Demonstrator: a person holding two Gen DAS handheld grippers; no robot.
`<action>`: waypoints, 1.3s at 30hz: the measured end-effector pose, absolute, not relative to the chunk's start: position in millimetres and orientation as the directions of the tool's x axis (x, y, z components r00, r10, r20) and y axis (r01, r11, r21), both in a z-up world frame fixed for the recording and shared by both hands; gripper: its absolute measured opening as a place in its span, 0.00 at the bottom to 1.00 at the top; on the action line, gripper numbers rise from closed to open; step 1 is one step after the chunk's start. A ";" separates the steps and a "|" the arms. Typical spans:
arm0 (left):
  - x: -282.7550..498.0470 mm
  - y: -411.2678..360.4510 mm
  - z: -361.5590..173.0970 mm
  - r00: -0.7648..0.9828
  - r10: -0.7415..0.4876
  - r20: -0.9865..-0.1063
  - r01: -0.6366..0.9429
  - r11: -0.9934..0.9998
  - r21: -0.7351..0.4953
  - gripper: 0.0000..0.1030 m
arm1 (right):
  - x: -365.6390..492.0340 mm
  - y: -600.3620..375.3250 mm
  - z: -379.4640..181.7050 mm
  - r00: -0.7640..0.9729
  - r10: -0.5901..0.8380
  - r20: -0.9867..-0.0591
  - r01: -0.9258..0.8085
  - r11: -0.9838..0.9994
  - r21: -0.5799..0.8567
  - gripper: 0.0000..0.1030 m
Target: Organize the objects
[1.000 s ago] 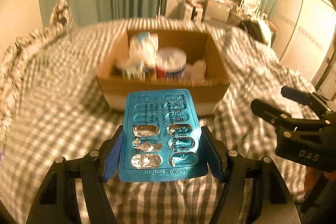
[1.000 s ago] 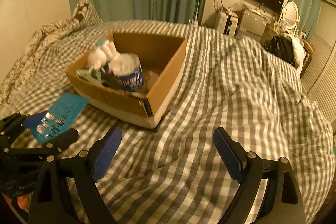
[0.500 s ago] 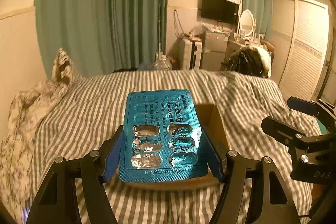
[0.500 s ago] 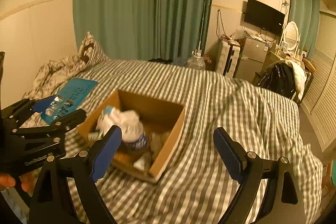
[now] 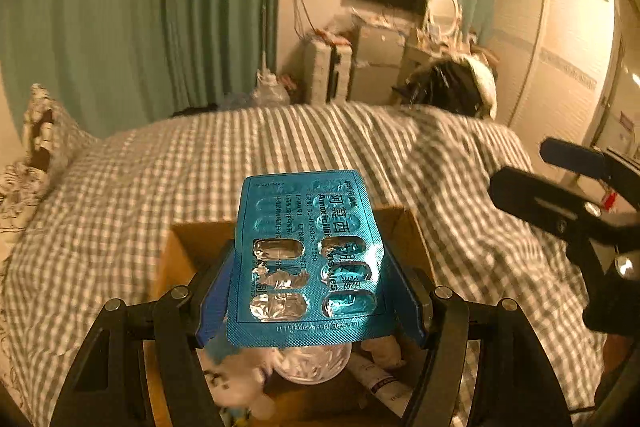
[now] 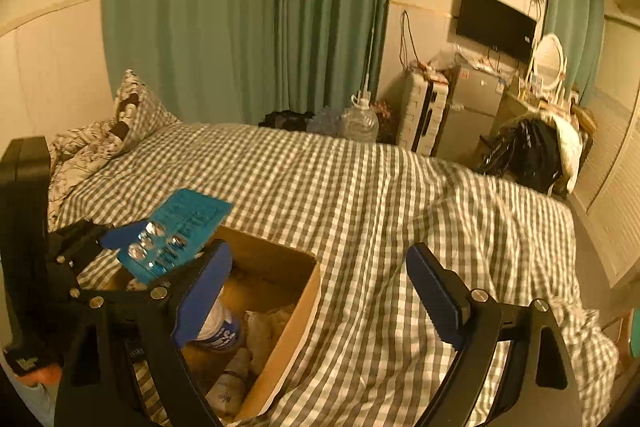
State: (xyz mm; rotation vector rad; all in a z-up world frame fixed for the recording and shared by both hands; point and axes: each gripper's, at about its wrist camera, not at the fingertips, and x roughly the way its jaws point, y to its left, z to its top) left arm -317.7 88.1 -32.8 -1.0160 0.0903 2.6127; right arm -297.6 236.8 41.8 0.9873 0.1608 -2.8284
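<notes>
Pills first — a blue blister pack [image 5: 308,259] sits pinched by its side edges between the blue pads [image 5: 214,301] of the left gripper [image 5: 310,297], foil side up, several pockets already burst. It hangs in the air above the near end of a cardboard box [image 6: 298,311], touching nothing but the pads. The box rests on a checked bedspread [image 6: 380,195], towards its near left corner, with a blue-labelled tub [image 6: 222,333], a small tube [image 5: 376,379] and some white crumpled things inside. The right gripper [image 6: 320,291] hovers just beside the box's right wall, its jaws spread wide and holding nothing. Green curtains [image 6: 248,11] hang past the bed's far edge — a patterned pillow [image 6: 136,107] lies at the far left corner.
</notes>
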 end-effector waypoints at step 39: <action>-160.3 24.3 105.3 -0.941 0.078 -0.329 -0.100 -0.994 0.050 1.00 | -128.3 226.6 130.3 -0.922 -0.053 -0.383 0.096 -0.991 -0.094 1.00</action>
